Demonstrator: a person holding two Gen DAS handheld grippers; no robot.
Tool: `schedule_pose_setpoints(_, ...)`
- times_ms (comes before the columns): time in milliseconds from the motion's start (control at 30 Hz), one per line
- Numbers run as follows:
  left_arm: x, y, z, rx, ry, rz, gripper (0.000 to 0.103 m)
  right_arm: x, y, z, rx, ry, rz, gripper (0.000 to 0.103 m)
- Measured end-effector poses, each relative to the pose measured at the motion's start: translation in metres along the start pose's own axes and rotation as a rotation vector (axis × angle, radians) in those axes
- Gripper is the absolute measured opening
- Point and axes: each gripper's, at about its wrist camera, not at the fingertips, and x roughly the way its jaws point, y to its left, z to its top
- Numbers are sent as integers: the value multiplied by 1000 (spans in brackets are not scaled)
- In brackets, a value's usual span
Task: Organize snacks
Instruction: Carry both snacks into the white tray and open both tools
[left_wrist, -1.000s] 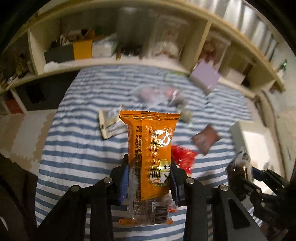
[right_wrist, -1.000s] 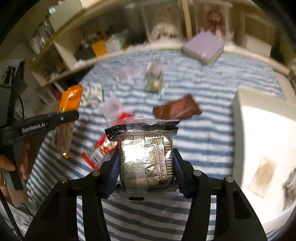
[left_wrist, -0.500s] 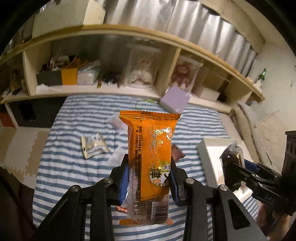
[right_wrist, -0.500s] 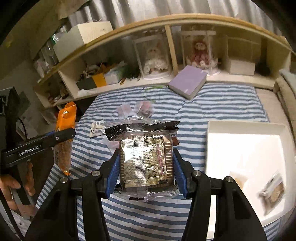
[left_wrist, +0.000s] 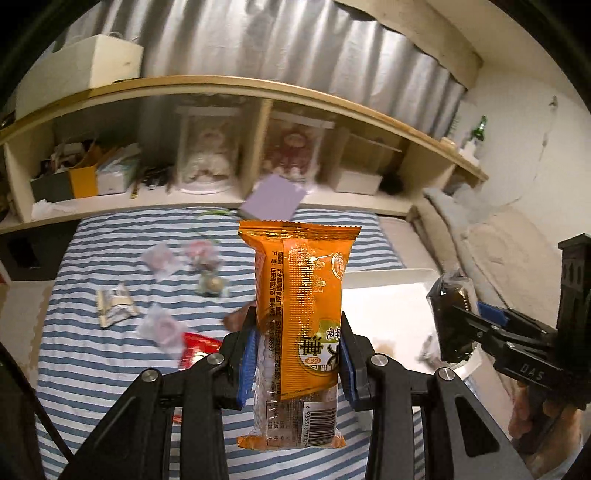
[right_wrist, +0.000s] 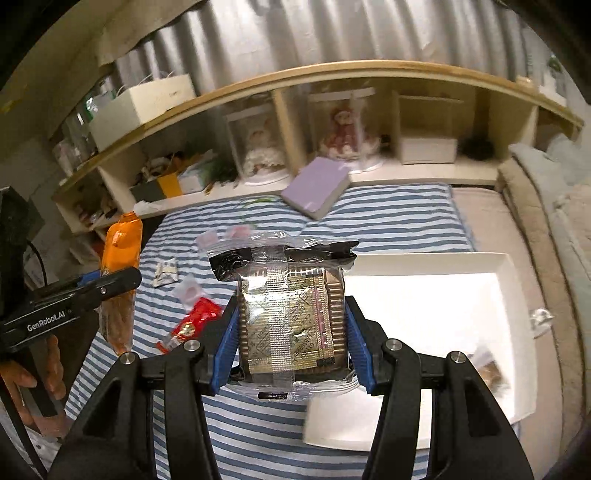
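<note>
Both tongs are loaded right now. The left tongs (left_wrist: 297, 363) are clamped nearly shut on a tall orange snack packet (left_wrist: 301, 306), held upright by its lower half. The right tongs (right_wrist: 291, 343) are open about a third of the way and pinched on a square clear-wrapped biscuit pack (right_wrist: 291, 317) with a gold sachet showing through the film.

Both are held up over the striped bed (right_wrist: 388, 221), with the white tray (right_wrist: 424, 306) just to the right and already holding a couple of small snacks near its far edge.

Looks to me like the carry step: two snacks in the air, headed for the tray. Next move probably needs each one brought over bare tray floor, lowered, then let go. Loose stuff left on the bed: a red packet (right_wrist: 192, 325), a white wrapper (left_wrist: 114, 302) and a few little clear-wrapped sweets (left_wrist: 159, 258).
</note>
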Motion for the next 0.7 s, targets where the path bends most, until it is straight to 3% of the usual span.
schedule_pose_setpoints(367,37,-67,-1,18,40,-59,37,-40,-54,-11,26,-16,-54,54)
schedule_pose_setpoints(700,104,-106,-10,-40,128,-107,37,-39,-95,-30,75,18,-80,54)
